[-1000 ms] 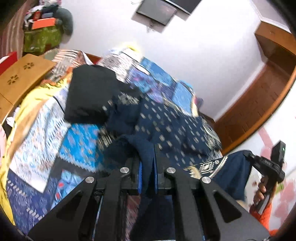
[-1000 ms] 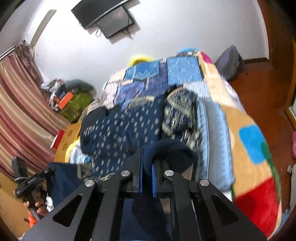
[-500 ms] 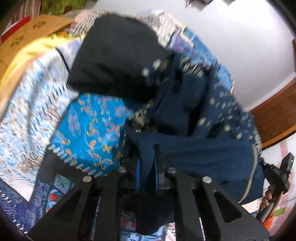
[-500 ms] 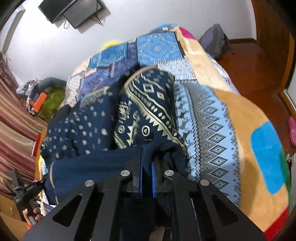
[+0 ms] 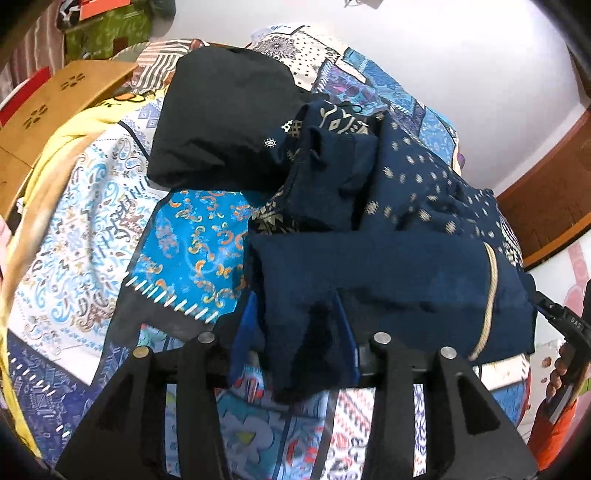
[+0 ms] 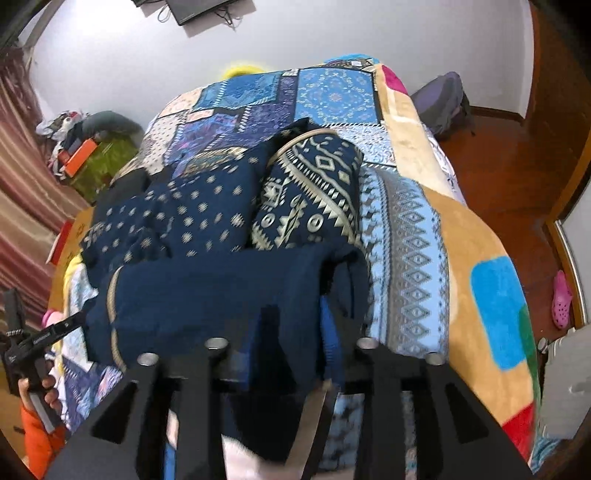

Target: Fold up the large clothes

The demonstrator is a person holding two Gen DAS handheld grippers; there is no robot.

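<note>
A home bedroom: patchwork-quilted bed (image 6: 413,229), wall television (image 6: 199,11), probably a curtain (image 6: 22,177).

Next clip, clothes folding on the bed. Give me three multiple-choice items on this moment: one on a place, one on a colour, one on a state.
1. Where does the black folded garment lie?
A. on the bed, beside the navy dotted garment
B. on the floor
C. on the wooden board

2. What colour is the cord trim on the navy fabric?
A. red
B. beige
C. green

3. How does the left tool stand?
A. shut, nothing in it
B. out of view
C. jaws apart with navy fabric between them

Answers: 1 A, it rests on the patterned bedspread touching the navy garment; 2 B, a pale beige line; 3 C, the blue pads stand apart, opening, around the cloth.
</note>
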